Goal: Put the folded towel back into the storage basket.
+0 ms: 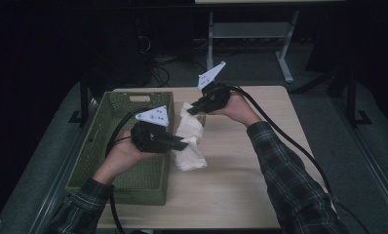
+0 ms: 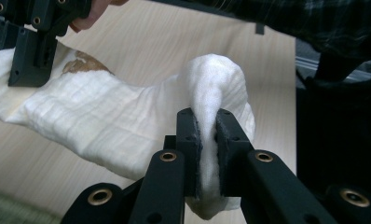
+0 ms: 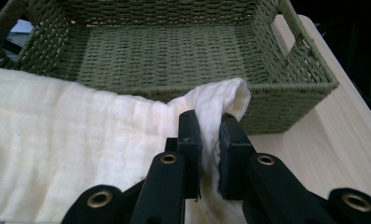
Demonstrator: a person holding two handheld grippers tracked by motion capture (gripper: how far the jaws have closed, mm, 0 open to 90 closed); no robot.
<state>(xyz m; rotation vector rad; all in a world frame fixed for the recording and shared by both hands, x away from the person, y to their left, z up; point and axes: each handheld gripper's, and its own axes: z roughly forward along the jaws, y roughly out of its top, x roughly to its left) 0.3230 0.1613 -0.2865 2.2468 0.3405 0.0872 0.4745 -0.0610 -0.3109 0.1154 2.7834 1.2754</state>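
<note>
You've got the white cloth (image 1: pixel 189 139) pinched at both ends, left gripper (image 2: pixel 208 140) and right gripper (image 3: pixel 210 140) clamped tight, cloth lifted beside the green basket (image 1: pixel 109 156). Basket looks empty; placing probably remains.

Soft cloth, woven basket, pale wood, matt black plastic.

Pinched between the jaws of the left gripper (image 2: pixel 207 140): a cream cloth (image 2: pixel 104 116) of loosely woven, crinkled gauze, matt and fuzzy at the fold, with a brownish stain toward the far end near the right gripper (image 1: pixel 198 108). Same ribbed, soft fabric clamped in that claw too. Just beyond its jaws, an olive-green basket (image 3: pixel 286 100) of coarse woven cord or rush, rough and dull. Beneath both claws, a table (image 1: pixel 250 185) of light wood-grain laminate, smooth with a faint sheen. Jaws of matt black plastic, slightly scuffed, set with small brass-coloured metal eyelets. Sleeves (image 1: pixel 289 185) of soft plaid cloth behind the claws.
</note>
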